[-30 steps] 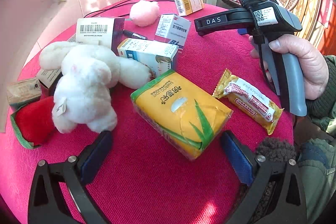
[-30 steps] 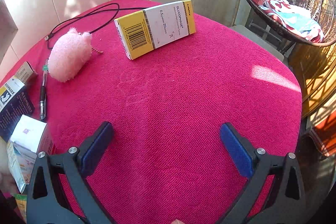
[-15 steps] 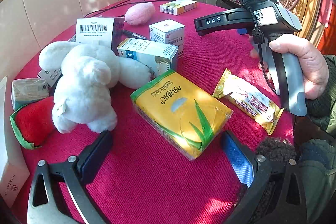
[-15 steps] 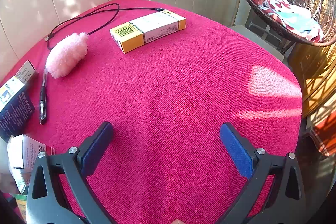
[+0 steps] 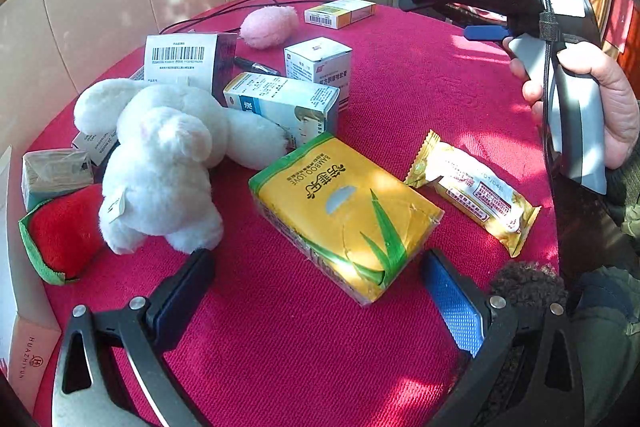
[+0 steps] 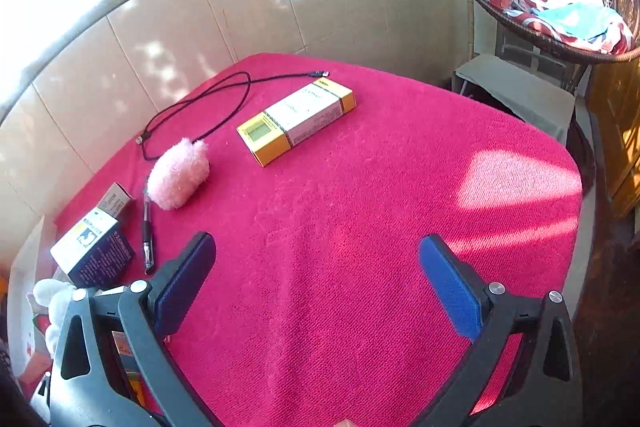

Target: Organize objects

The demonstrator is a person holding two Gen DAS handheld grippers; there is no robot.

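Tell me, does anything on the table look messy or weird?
Yes. The white bunny is flopped face-down, leaning on the boxes. The tissue pack lies crooked with a dented top. Nothing looks spilled or broken.

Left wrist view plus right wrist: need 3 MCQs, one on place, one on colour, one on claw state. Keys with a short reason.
1. Where does the yellow tissue pack lie relative to the left claw?
A. clamped between its fingers
B. on the red cloth just ahead of the open fingers, its near corner reaching in between them
C. on top of the white plush toy

2. What colour is the fluffy ball beside the pen?
A. pink
B. green
C. black

3. What state is the right claw in?
A. shut on the yellow-and-white box
B. shut on nothing
C. open, holding nothing

Answers: 1 B, the pack rests on the cloth with clear gaps to both pads. 2 A, pale pink fluff. 3 C, its pads stand wide apart over bare cloth and the box lies far ahead.
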